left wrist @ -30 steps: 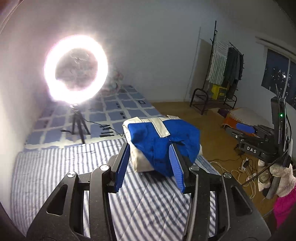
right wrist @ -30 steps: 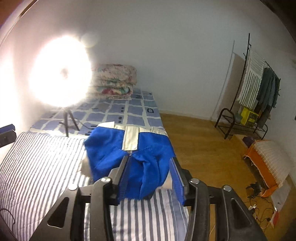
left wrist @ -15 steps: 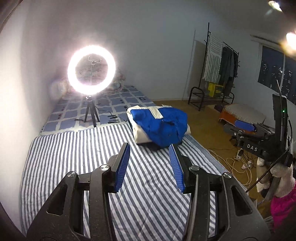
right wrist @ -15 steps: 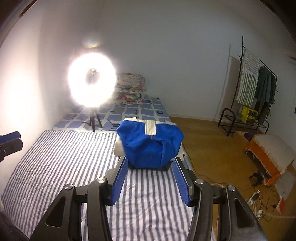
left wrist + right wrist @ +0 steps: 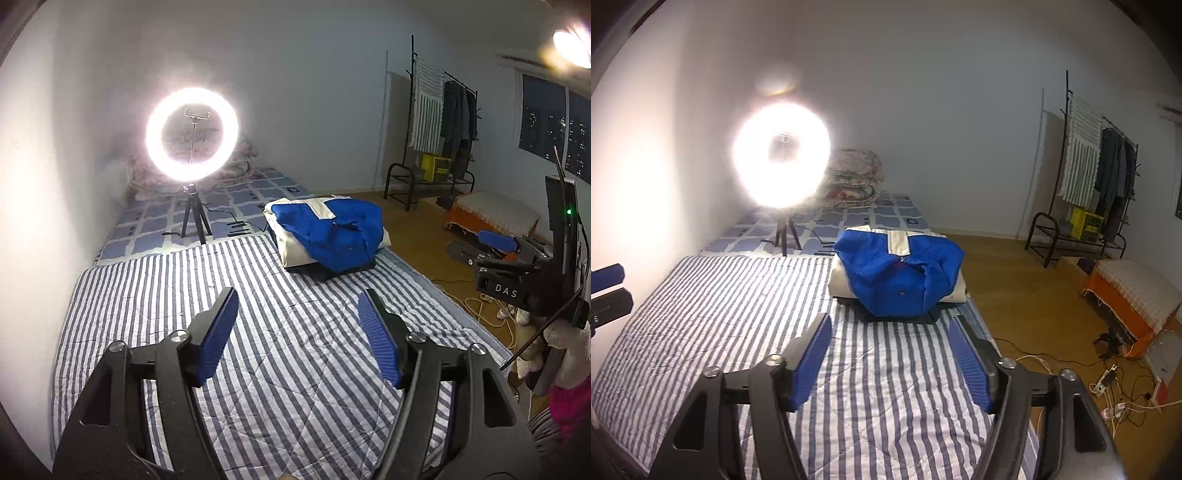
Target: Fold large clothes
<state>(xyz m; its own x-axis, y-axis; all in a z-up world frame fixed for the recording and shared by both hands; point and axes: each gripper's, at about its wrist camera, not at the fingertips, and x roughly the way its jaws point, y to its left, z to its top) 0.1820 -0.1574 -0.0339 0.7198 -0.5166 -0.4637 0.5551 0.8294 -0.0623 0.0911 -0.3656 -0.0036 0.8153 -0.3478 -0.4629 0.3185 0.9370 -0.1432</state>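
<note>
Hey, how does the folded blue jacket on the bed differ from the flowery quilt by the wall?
The blue jacket is solid blue with a cream strip; the floral quilt is patterned. The jacket lies at the bed's right edge, atop a cream and a dark garment; the quilt sits against the far wall behind the ring light. The jacket is nearer both open grippers, left gripper and right gripper. Both are folded and rest on the bed.

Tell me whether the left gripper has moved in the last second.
Yes. The left gripper has pulled back from the folded blue garment; the garment and the ring light now sit farther off, with more striped bedcover in view.
</note>
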